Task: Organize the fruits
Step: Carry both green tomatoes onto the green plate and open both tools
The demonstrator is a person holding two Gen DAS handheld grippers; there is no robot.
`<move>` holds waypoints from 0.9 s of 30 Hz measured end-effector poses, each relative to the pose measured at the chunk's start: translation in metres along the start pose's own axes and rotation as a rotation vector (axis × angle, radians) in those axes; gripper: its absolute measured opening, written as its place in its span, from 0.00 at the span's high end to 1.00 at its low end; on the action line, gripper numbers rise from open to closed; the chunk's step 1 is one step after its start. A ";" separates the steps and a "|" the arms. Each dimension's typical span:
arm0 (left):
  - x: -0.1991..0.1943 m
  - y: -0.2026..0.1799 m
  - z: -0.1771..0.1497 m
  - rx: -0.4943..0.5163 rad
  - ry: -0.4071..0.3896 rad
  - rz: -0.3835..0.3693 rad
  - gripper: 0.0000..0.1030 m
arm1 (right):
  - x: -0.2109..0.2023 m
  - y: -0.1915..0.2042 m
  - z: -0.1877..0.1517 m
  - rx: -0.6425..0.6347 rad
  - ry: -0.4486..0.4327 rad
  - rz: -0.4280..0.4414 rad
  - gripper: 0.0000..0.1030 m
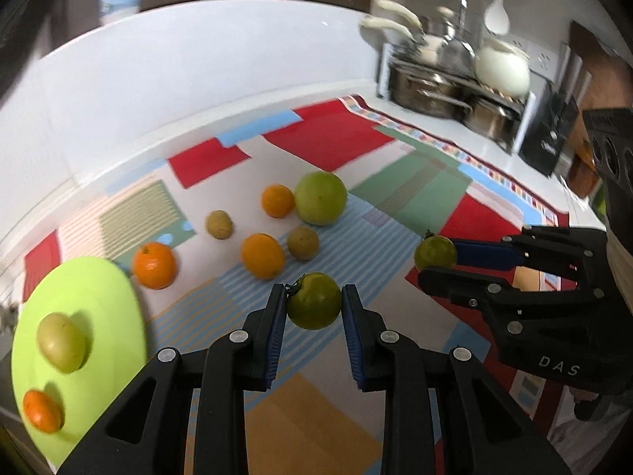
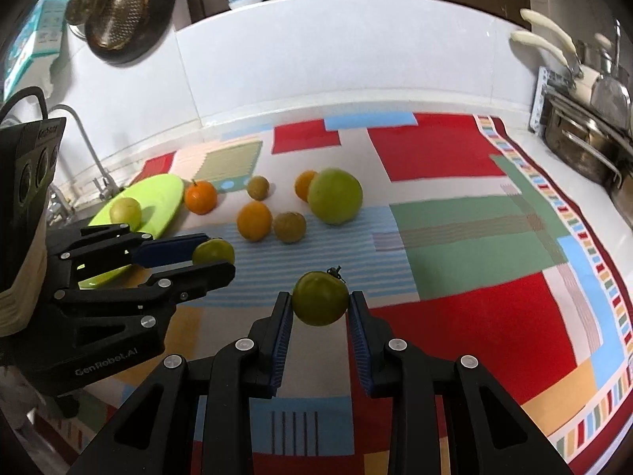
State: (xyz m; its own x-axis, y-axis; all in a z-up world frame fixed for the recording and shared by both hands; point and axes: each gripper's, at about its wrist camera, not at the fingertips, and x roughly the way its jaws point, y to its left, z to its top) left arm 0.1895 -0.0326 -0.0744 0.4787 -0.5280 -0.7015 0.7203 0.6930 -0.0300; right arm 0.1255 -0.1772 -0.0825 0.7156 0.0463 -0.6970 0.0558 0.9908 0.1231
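Both claws grip a green tomato: the left claw (image 1: 313,304) pinches its green tomato (image 1: 313,305), calyx turned up-left, and the right claw (image 2: 320,304) its own tomato (image 2: 320,303), calyx up-right. Ahead, oranges (image 1: 263,256), what look like kiwis (image 1: 302,242) and a large green fruit (image 1: 321,197) lie on the patchwork cloth (image 1: 415,182) covering the worktop; left sits a lime plate (image 1: 103,301).

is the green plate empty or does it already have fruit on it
Not empty. The green plate holds two fruits: a yellow-green fruit and a small orange.
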 end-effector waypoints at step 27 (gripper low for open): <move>-0.116 0.060 -0.008 -0.255 -0.209 0.326 0.72 | -0.032 0.086 0.062 -0.191 -0.186 0.236 0.71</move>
State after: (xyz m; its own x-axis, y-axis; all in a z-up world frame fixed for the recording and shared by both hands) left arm 0.1731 0.0743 -0.0007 0.7697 -0.3320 -0.5453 0.3813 0.9241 -0.0245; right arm 0.1506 -0.1012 -0.0064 0.8085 0.2702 -0.5228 -0.2449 0.9623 0.1186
